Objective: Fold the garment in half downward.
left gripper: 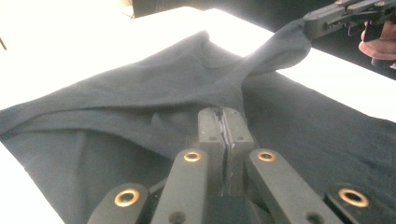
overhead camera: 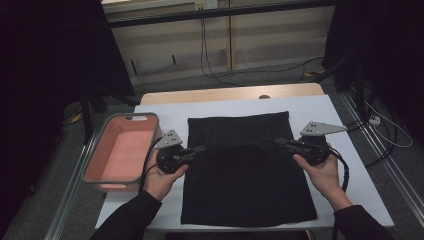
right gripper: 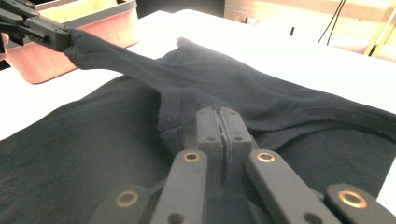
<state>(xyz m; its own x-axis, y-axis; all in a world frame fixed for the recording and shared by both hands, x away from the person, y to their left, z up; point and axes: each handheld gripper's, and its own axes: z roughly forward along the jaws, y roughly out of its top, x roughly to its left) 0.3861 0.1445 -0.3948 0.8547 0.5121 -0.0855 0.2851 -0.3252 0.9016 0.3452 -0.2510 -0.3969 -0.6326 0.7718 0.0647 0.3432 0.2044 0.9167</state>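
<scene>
A black garment [overhead camera: 247, 175] lies flat on the white table [overhead camera: 350, 150], with its upper part folded and raised between the two grippers. My left gripper [overhead camera: 202, 148] is shut on the cloth at the garment's left edge; in the left gripper view the black garment [left gripper: 140, 93] is pinched between the closed jaws of the left gripper [left gripper: 222, 114]. My right gripper [overhead camera: 277, 141] is shut on the cloth at the right edge, and in the right gripper view the right gripper [right gripper: 222, 114] clamps the black garment [right gripper: 261, 98]. The fabric stretches taut between both.
A pink bin with a grey rim [overhead camera: 95, 155] stands at the table's left side, also the pink bin [right gripper: 70, 46] in the right gripper view. Cables [overhead camera: 215, 65] run over the floor behind the table. The table's right edge lies close to my right hand.
</scene>
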